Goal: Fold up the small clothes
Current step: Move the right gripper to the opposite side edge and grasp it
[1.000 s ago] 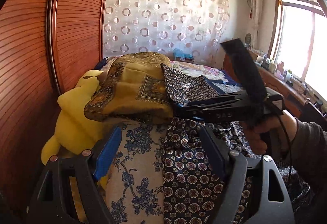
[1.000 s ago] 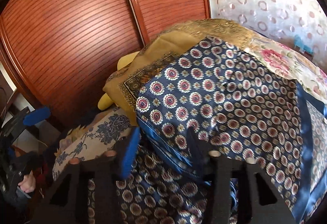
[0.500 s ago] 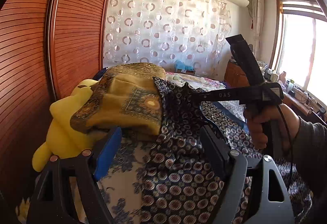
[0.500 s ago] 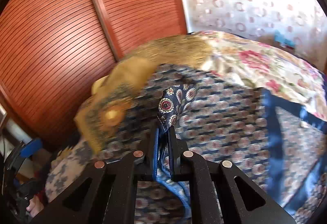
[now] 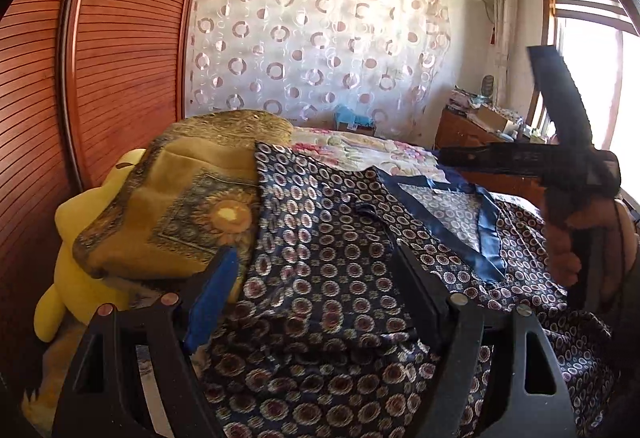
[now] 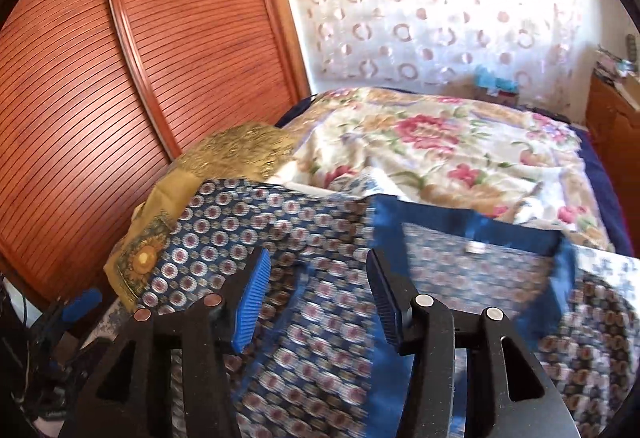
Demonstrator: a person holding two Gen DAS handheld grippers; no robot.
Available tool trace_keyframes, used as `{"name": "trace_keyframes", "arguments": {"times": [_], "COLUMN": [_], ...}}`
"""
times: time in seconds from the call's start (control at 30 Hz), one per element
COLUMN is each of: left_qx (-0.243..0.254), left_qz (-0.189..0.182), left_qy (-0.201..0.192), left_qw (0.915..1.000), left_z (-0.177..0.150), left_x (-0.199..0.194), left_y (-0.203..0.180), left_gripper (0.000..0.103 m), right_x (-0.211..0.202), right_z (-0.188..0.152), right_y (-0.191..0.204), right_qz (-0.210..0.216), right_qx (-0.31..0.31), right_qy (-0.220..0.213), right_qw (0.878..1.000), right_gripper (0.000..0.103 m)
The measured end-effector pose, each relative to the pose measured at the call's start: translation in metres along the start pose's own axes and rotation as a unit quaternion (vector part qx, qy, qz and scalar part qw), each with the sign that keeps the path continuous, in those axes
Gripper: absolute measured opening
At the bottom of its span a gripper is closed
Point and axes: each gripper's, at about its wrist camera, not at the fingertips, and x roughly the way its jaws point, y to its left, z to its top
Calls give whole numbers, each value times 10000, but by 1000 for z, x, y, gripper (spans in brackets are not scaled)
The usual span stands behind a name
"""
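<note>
Silky navy medallion-print garment (image 6: 320, 238) lies spread on bed, both grippers empty above it.
R gripper (image 6: 316, 278) jaws have just been opening; pads apart, nothing btwn them, cloth lies below and ahead. L gripper (image 5: 312, 286) fingers spread wide, grasping nothing, hovering over the same cloth. Garment's long axis runs approx 9-to-3 in R view; folded flap w/ plain blue trim (image 6: 472, 222) sits at 1–2 o'clock of R fingers, so R looks nearer for the next fold edge. Mustard scarf (image 5: 176, 214) at 10 o'clock of L fingers, yellow plush toy (image 5: 76, 238) at 9, floral bedspread (image 6: 440, 142) at 12 beyond the garment. Fold seems partway done.
</note>
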Motion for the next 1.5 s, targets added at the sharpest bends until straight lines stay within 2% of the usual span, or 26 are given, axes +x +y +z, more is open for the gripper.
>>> {"name": "trace_keyframes", "arguments": {"times": [0.07,0.2,0.4,0.7,1.0,1.2,1.37,1.43,1.5], "left_qx": [52,191,262,803,1360,1551,1509,1528,1686], "left_qz": [-27,-285,-551,-667,-941,-1009,-1010,-987,-915], "left_qy": [94,295,595,942,1313,1664,1938,2076,2089], "left_qw": [9999,9990,9964,9901,9775,9685,9641,9612,9589], "left_z": [2,5,6,1,-12,-18,-21,-24,-27], "left_x": [7,16,23,36,49,60,66,73,74], "left_y": [-7,-24,-44,-86,-131,-143,-142,-144,-149], "left_gripper": [80,80,80,80,80,80,80,83,85], "right_x": [-20,-67,-126,-198,-225,-227,-229,-226,-222], "right_z": [-8,-30,-74,-148,-195,-196,-198,-197,-197], "right_y": [-7,-22,-42,-77,-119,-130,-142,-141,-144], "right_qz": [-100,-399,-824,-1558,-1948,-2036,-1818,-1758,-1675], "right_qx": [5,54,424,1060,1715,1989,2253,2290,2293], "right_qy": [-50,-204,-268,-216,202,411,495,528,573], "right_qw": [9999,9990,9953,9818,9655,9578,9559,9560,9571], "right_gripper": [52,64,65,65,65,65,65,58,42]}}
